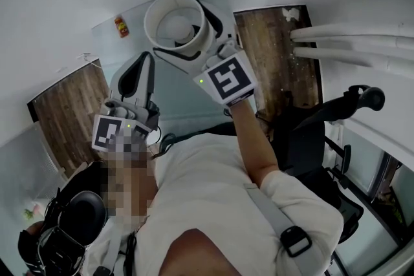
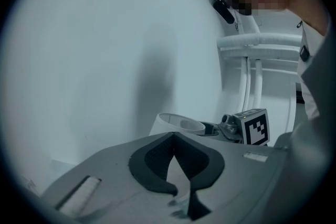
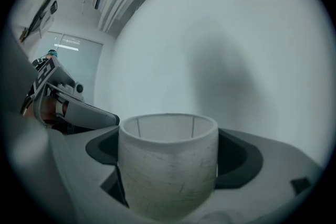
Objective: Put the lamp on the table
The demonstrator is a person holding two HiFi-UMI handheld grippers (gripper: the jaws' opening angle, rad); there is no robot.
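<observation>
The lamp (image 1: 173, 21) is held by its pale shade between the jaws of the right gripper (image 1: 194, 35), raised at 12 o'clock in the head view with the round open rim turned towards the camera. In the right gripper view the shade (image 3: 168, 176) is seen clamped from 9 and 3 o'clock by the dark pads (image 3: 239, 157), its upper rim standing free above them. The left gripper (image 1: 141, 71) is held at about 8 o'clock from the lamp, apart from it, a clear gap being left between the two tools. Its jaws are seen brought together at the tips in the left gripper view, with nothing between them (image 2: 176, 160); the shade (image 2: 178, 124) and the right gripper's marker cube (image 2: 255, 127) are seen beyond, towards 1 o'clock. A plain pale surface (image 1: 187, 97), possibly the tabletop though this cannot be settled, lies behind both tools, and open pale space fills the room ahead of the jaws in both gripper views. Its edges are met by wood-grain flooring (image 1: 275, 55) at 2 o'clock and again at 9 o'clock. White pipes (image 1: 352, 42) run at 3 o'clock
</observation>
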